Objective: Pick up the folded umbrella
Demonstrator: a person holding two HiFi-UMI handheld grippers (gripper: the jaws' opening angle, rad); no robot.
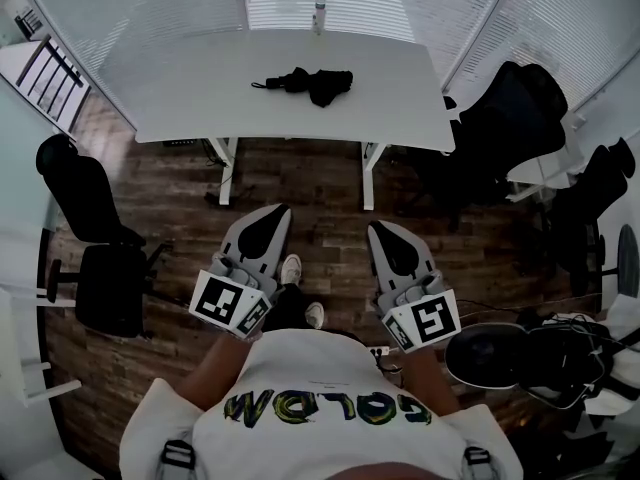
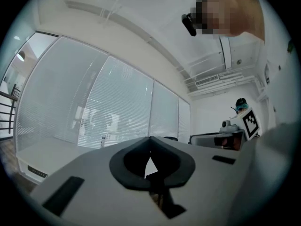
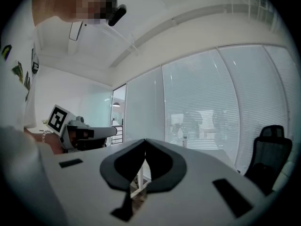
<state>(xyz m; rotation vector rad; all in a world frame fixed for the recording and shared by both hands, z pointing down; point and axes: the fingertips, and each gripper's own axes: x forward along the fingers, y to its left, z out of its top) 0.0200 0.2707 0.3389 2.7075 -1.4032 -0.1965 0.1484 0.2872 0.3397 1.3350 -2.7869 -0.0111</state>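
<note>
The folded black umbrella (image 1: pixel 305 83) lies on the white table (image 1: pixel 200 88), near its middle, with the handle pointing left. Both grippers are held level close to my body, over the wooden floor and well short of the table. The left gripper (image 1: pixel 279 209) has its jaws closed tip to tip with nothing between them, and its own view shows the same for the left gripper (image 2: pixel 150 138). The right gripper (image 1: pixel 375 228) is also shut and empty, as the right gripper (image 3: pixel 144 140) shows in its own view. The umbrella is hidden in both gripper views.
A small bottle (image 1: pixel 319 13) stands at the table's far edge by the window blinds. A black office chair (image 1: pixel 95 228) stands at the left, another chair (image 1: pixel 520 108) at the table's right end, and more dark gear (image 1: pixel 520 353) at the lower right. My feet (image 1: pixel 291 268) are on the floor between the grippers.
</note>
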